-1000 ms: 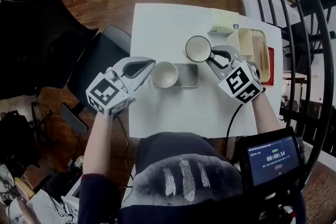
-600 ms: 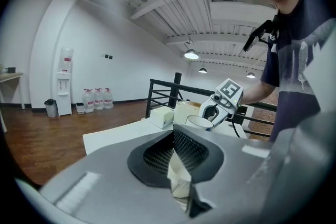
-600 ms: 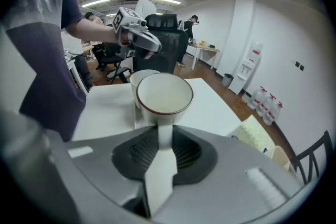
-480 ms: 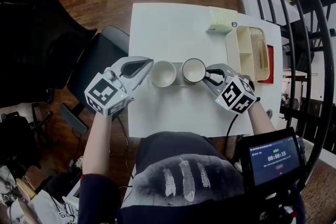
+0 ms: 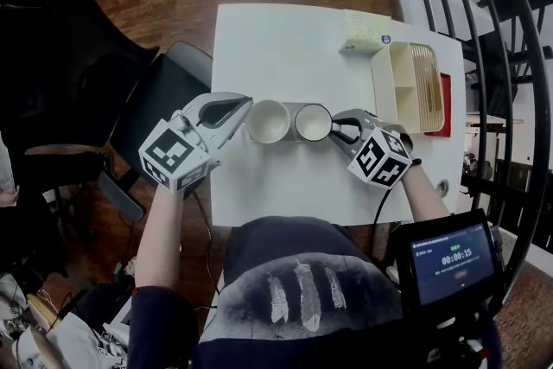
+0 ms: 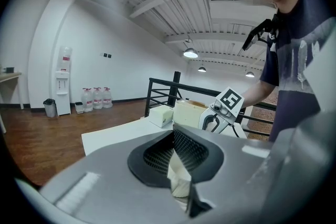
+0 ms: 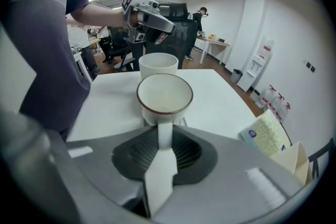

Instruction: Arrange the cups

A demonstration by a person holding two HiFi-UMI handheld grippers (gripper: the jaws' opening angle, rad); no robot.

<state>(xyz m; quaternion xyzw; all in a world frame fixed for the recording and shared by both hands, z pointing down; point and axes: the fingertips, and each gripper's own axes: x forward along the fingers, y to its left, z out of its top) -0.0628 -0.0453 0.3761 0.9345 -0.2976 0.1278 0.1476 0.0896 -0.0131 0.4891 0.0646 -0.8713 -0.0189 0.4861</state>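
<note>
White surface (image 5: pixel 259 39), head view: plain cup (image 5: pixel 270 121) and rimmed cup (image 5: pixel 314 122) stand side by side at centre, over a grey tray (image 5: pixel 293 107). Left gripper (image 5: pixel 245 106) tips sit at the plain cup's rim; right gripper (image 5: pixel 339 129) is at the rimmed cup's handle.

Left gripper view: jaws clenched together; a grip on the cup cannot be confirmed.

Right gripper view: jaws grasp the white handle. Rimmed cup is upright, cream inside, with a dark-brown rim.
</note>
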